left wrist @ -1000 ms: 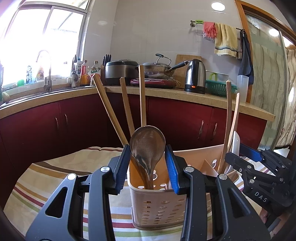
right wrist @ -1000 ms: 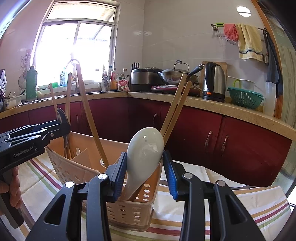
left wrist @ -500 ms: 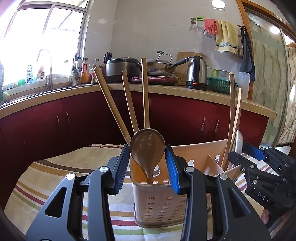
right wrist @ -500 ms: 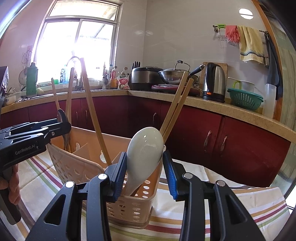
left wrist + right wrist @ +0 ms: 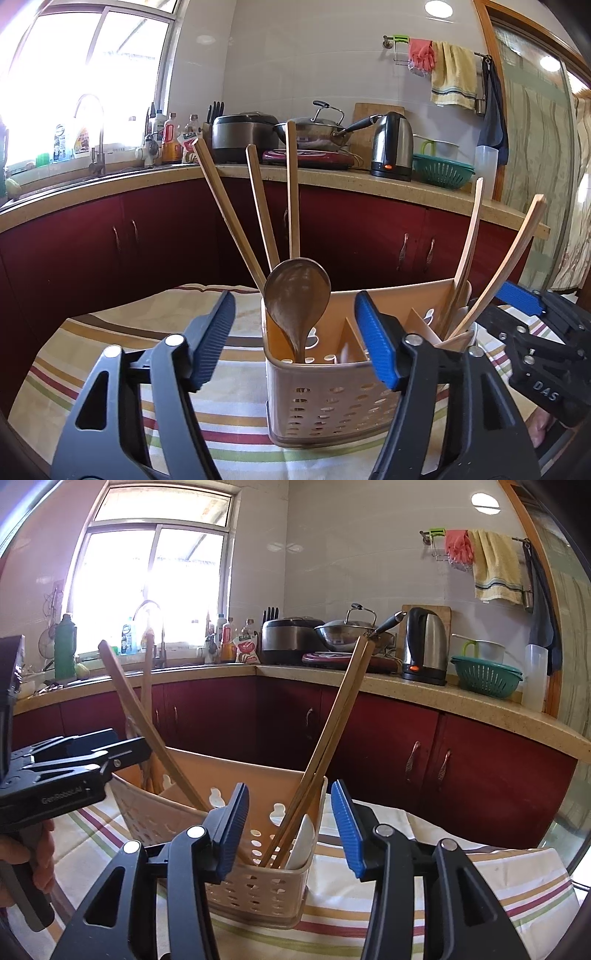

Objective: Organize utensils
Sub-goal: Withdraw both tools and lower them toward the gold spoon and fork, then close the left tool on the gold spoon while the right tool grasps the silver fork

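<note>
A beige perforated caddy stands on the striped tablecloth. In its left compartment a brown spoon stands bowl-up beside wooden chopsticks. My left gripper straddles the spoon; its jaws are opening and the pads stand clear of it. In the right wrist view a white spoon sits low in the caddy's near corner next to two chopsticks. My right gripper is over it, jaws opening, pads not touching. Each gripper also shows in the other's view: the right gripper, and the left gripper.
A striped cloth covers the table. Behind it runs a counter with red cabinets, a kettle, a wok, a rice cooker and a green colander. A hand holds the left gripper's handle.
Both grippers have opened and let go of their spoons. The white spoon dropped lower into the caddy. The brown spoon stays upright in its compartment.
</note>
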The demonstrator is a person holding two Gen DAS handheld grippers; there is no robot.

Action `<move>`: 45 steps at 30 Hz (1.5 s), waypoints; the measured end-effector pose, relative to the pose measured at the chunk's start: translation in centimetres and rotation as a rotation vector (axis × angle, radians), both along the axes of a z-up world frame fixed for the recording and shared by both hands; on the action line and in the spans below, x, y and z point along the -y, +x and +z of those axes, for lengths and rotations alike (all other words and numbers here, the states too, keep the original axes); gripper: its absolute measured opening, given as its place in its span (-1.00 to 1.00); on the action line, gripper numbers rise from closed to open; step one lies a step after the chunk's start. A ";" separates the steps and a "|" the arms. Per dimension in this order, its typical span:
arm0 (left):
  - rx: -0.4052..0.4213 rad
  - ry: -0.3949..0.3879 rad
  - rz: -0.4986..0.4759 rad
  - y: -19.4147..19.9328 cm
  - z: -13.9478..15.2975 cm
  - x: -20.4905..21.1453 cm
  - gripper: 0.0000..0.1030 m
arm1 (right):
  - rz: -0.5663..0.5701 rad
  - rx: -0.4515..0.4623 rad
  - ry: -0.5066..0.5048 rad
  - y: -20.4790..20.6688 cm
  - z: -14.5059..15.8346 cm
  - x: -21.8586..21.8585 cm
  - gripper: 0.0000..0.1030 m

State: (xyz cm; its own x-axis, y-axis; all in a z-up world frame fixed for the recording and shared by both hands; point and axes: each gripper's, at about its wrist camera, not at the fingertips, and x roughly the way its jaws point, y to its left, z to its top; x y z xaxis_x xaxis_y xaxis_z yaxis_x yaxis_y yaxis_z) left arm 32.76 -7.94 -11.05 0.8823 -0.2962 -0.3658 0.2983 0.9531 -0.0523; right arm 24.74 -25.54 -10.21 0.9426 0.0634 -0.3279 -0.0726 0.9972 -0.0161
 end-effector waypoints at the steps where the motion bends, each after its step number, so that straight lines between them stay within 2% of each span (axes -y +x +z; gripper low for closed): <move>1: -0.003 -0.004 -0.001 -0.1 0.1 -0.1 0.31 | -0.006 -0.002 0.000 -0.3 0.1 0.0 -0.08; 6: 0.011 -0.021 -0.003 -1.6 1.0 -0.5 0.34 | -0.029 -0.021 0.032 -1.9 0.6 0.7 -0.08; 8: 0.017 -0.025 -0.001 -2.4 1.4 -0.7 0.44 | -0.035 -0.036 0.047 -2.7 0.5 0.8 -0.08; 11: 0.015 -0.029 0.006 -3.9 1.8 -0.9 0.48 | -0.041 -0.066 0.056 -3.8 0.0 0.8 -0.08; 25: -0.195 -0.003 0.045 -9.4 -2.6 -3.2 0.48 | -0.033 -0.299 0.079 -7.5 -5.4 -1.0 -0.08; 32: -0.291 -0.001 0.064 -10.7 -5.2 -4.6 0.48 | -0.019 -0.464 0.067 -6.1 -8.5 -2.0 -0.08; 38: -0.332 0.007 0.057 -11.2 -6.6 -4.5 0.48 | -0.025 -0.528 0.057 -5.5 -9.5 -2.2 -0.08; 40: -0.342 0.010 0.052 -11.3 -6.9 -4.2 0.48 | -0.022 -0.541 0.055 -5.3 -9.7 -2.2 -0.13; 43: -0.357 0.010 0.042 -11.4 -7.2 -3.6 0.48 | -0.017 -0.562 0.052 -4.9 -10.0 -2.0 -0.47; 45: -0.370 0.014 0.030 -11.5 -7.4 -2.9 0.48 | -0.012 -0.566 0.058 -5.0 -10.0 -1.9 -0.48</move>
State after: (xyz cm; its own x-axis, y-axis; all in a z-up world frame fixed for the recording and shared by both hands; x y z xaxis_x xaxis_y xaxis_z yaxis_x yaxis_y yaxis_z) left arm 21.29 -5.04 -18.41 0.6979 -0.2647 -0.6655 0.2335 0.9625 -0.1379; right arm 19.71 -23.60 -20.18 0.6220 0.0868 -0.7782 -0.0429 0.9961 0.0768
